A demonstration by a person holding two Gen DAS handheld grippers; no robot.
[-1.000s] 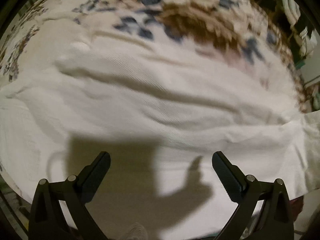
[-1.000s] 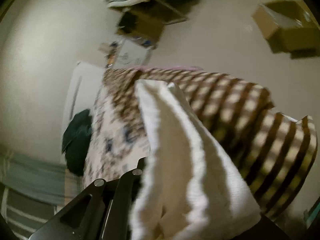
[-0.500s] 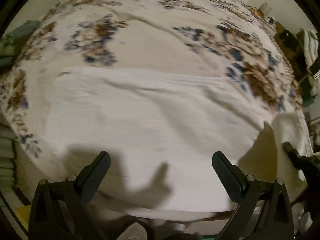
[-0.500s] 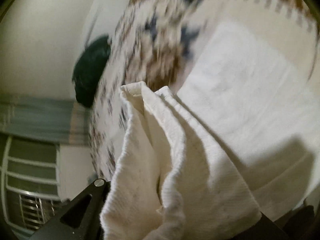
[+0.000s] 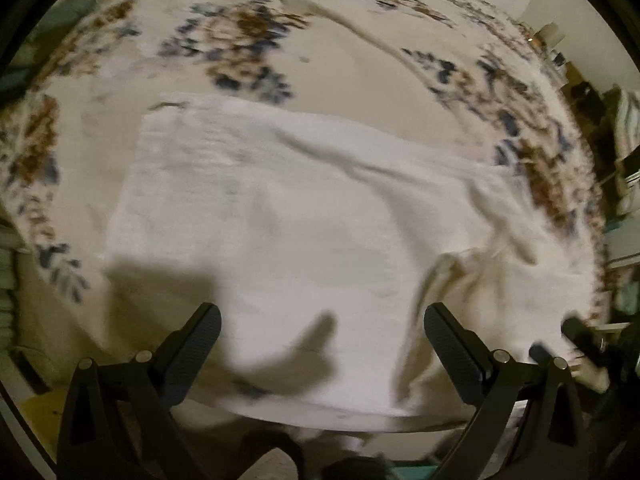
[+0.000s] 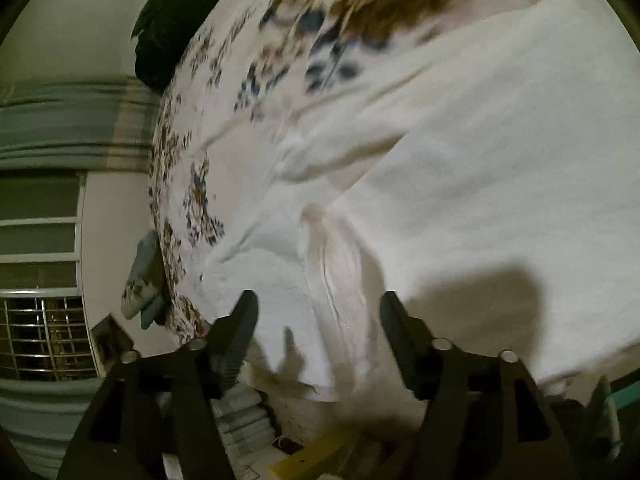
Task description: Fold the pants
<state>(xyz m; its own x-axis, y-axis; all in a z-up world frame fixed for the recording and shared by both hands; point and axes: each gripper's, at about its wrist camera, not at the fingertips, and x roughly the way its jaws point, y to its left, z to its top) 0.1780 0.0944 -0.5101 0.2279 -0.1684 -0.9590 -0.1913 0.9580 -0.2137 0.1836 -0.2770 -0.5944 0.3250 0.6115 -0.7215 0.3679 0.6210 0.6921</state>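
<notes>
Both tongs stand wide apart with nothing pressed between their pads. Left tongs (image 5: 322, 344) hang over the near part of the white pants (image 5: 280, 220), pointing steeply down, and their shadow falls on the cloth and on the blanket beside it. Right tongs (image 6: 318, 330) have just been opening; a bunched ridge of the pants (image 6: 460, 168) lies in the gap between the two fingers, yet neither pad closes on it, so the cloth rests loose on the bed. In the left wrist view the right tongs' dark finger tips (image 5: 576, 330) show blurred at the right edge of the pants.

The pants lie spread across the bed, on a cream blanket (image 5: 248, 36) printed with brown and blue flowers. They reach from the middle of the blanket to its near edge, with a fold line running across them and a crumpled, raised corner toward the right edge. Much of the picture is smeared by motion, so the seams cannot be read.

At the far corner of the bed lies a dark green bundle (image 6: 176, 20). Beside the left edge of the bed stand a pale wall (image 6: 72, 12) and a window with a metal grille (image 6: 40, 332).
</notes>
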